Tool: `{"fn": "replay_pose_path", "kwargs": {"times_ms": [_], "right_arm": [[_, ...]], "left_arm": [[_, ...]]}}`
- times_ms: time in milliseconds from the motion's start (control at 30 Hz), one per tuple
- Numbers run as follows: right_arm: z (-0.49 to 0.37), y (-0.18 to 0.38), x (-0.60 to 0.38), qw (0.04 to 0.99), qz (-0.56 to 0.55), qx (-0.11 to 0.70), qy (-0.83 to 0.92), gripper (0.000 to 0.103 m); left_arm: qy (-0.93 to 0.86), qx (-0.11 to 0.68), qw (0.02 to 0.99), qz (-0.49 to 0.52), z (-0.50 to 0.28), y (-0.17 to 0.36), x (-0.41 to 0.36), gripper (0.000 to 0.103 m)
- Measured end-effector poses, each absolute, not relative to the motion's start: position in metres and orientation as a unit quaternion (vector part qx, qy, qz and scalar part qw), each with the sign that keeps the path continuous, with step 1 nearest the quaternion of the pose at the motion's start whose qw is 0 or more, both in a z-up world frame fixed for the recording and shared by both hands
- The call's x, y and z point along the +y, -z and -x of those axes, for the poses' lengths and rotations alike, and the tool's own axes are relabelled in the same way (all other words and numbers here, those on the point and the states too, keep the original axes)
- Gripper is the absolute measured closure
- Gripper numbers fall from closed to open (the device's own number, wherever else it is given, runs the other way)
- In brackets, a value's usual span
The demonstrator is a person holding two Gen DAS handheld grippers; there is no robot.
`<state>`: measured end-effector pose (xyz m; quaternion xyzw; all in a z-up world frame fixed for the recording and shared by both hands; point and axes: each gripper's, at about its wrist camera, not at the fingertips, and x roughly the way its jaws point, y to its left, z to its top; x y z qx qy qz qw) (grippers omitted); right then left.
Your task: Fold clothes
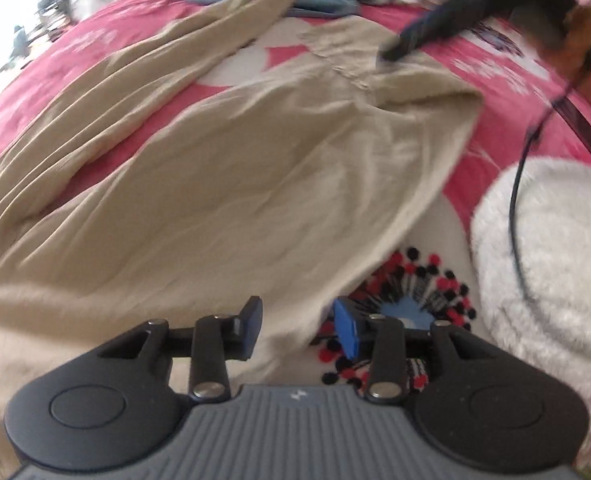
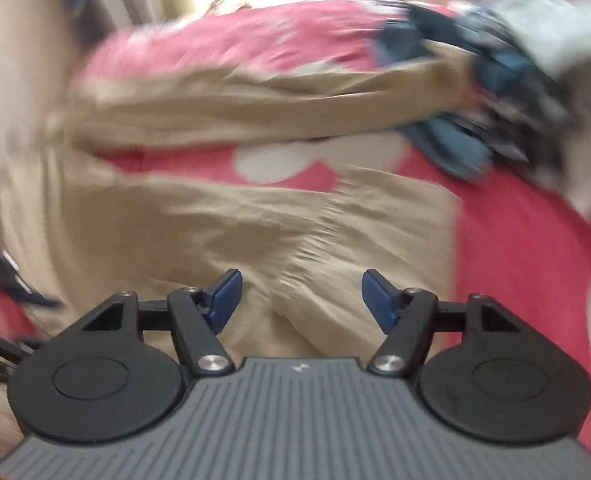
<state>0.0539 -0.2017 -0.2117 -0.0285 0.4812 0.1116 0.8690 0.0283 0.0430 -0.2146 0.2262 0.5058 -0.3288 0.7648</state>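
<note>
A beige garment [image 1: 223, 184] lies spread and creased on a pink bedspread [image 1: 107, 36] with white flowers. It has two long parts with a gap of bedspread between them. My left gripper [image 1: 300, 326] is open low over the garment's near right edge, and its blue pads are not pressing the cloth. In the right wrist view, which is blurred, the same beige garment [image 2: 223, 232] fills the middle. My right gripper [image 2: 303, 298] hangs open just above it, with nothing between its pads.
A heap of blue and dark clothes [image 2: 475, 92] lies at the far side of the bed. A white fluffy item [image 1: 555, 264] with a black cable [image 1: 513, 208] across it sits at the right. A dark blurred long shape [image 1: 435, 24] hovers over the garment's far corner.
</note>
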Motion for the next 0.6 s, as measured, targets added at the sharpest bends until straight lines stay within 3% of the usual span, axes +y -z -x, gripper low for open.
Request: {"fn": "replay_pose_path", "kwargs": {"times_ms": [33,133,167,367,433,600], "right_arm": [[-0.061,0.222,-0.193,0.859,0.054,0.494,-0.118,0.042],[-0.065,0.242,-0.206,0.838,0.058,0.532,-0.105,0.086],[-0.062,0.237,-0.223,0.844,0.032,0.527,-0.094,0.094],[-0.032,0.178,-0.372,0.887,-0.159,0.432,0.045,0.095],[-0.016,0.182,-0.429,0.877,-0.247,0.399,0.105,0.092],[0.034,0.231,-0.509,0.801,-0.463,0.312,0.215,0.065]], "left_arm": [[0.317,0.510,0.770,-0.216,-0.029,0.212,0.049,0.060],[0.277,0.524,0.785,-0.178,-0.034,0.202,0.075,0.058],[0.259,0.531,0.790,-0.161,-0.036,0.200,0.087,0.058],[0.109,0.559,0.822,-0.005,-0.049,0.187,0.189,0.058],[0.049,0.558,0.827,0.049,-0.045,0.186,0.229,0.058],[-0.058,0.562,0.804,0.185,-0.021,0.204,0.312,0.055]]}}
